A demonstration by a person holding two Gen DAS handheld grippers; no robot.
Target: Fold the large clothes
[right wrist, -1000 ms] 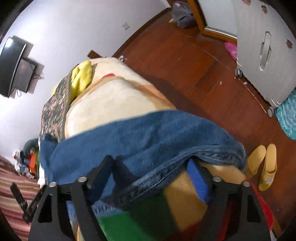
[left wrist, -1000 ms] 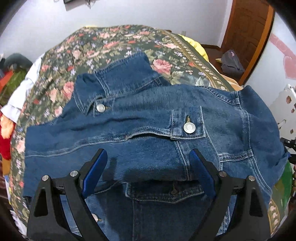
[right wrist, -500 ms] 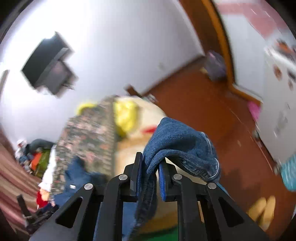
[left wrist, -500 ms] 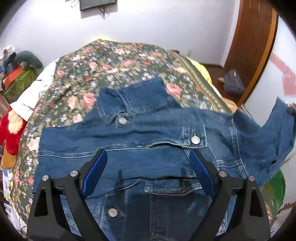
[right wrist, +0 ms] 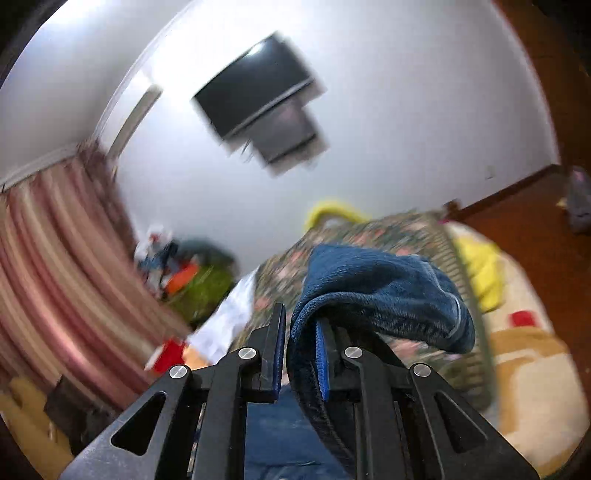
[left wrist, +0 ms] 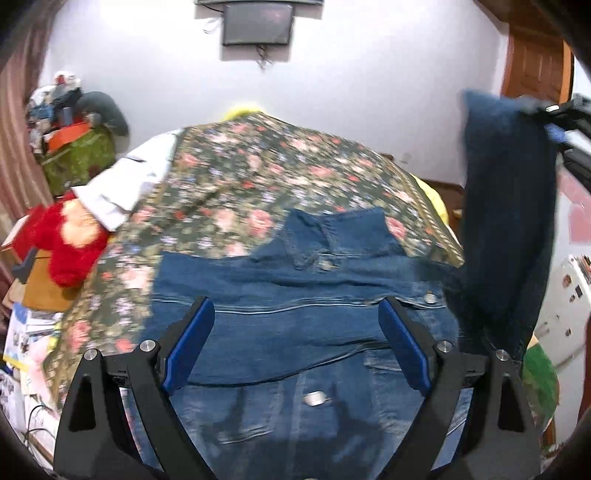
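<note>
A blue denim jacket (left wrist: 303, 332) lies spread on the floral bedspread (left wrist: 258, 177), collar toward the far wall. My left gripper (left wrist: 295, 343) hovers over its middle, jaws wide open with nothing between them. At the right edge of the left wrist view the jacket's sleeve (left wrist: 506, 221) hangs lifted high, pinched by my right gripper (left wrist: 554, 125). In the right wrist view the right gripper (right wrist: 301, 343) is shut on that sleeve's folded end (right wrist: 376, 291), which drapes over the right finger.
A wall-mounted TV (left wrist: 256, 22) hangs above the far end of the bed. Piled clothes and a green bundle (left wrist: 77, 151) sit at the left. A red plush toy (left wrist: 70, 240) and a white cloth (left wrist: 122, 188) lie on the bed's left side. A wooden door (left wrist: 535, 70) stands at the right.
The right gripper closed on the jacket sleeve at the bed's right edge and lifted it high. The left gripper rose and pulled back from the jacket, still open.
</note>
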